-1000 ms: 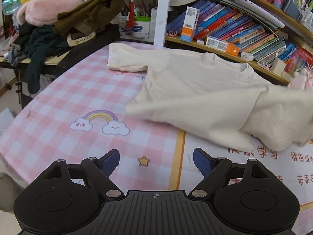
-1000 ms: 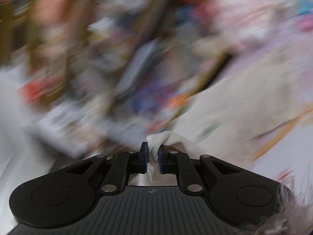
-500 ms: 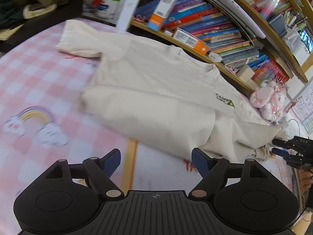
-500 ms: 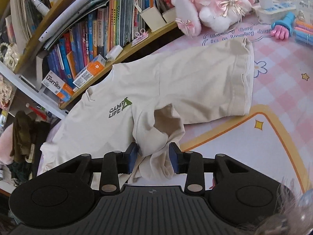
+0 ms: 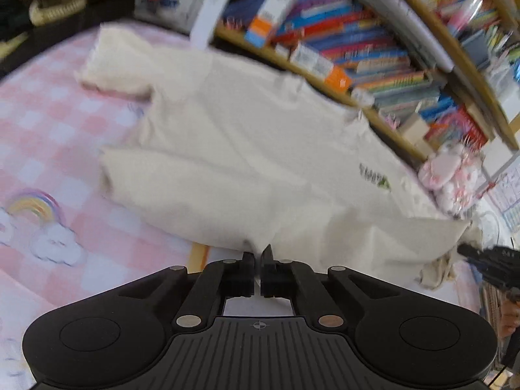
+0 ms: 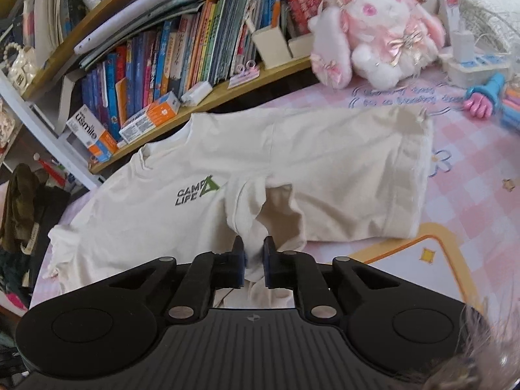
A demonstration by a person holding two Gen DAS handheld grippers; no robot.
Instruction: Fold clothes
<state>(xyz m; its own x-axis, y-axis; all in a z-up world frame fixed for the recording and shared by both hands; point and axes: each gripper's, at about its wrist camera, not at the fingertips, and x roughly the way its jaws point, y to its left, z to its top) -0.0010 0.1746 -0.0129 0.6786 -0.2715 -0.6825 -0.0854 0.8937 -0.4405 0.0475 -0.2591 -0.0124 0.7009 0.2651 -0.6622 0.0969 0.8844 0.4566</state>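
A cream T-shirt [image 5: 247, 149] with a green "CAMP LIFE" logo lies spread on the pink checked table cover [image 5: 42, 113], its bottom part folded up over the body. My left gripper [image 5: 257, 256] is shut at the shirt's near folded edge; the view is blurred, so cloth between the pads is not certain. In the right wrist view the shirt [image 6: 325, 162] lies with a bunched fold at its near edge. My right gripper [image 6: 253, 252] is shut on that bunched fabric.
A low bookshelf [image 6: 169, 61] full of books runs along the table's far side. A pink-and-white plush rabbit [image 6: 373, 29] sits beside the shirt's sleeve. Toys [image 6: 487, 97] lie at the right. Dark clothes [image 6: 19, 208] are piled at the table's left end.
My left gripper closed from wide open and moved right to the shirt's near folded edge. My right gripper narrowed onto the bunched fabric. The right view went from blurred to steady.
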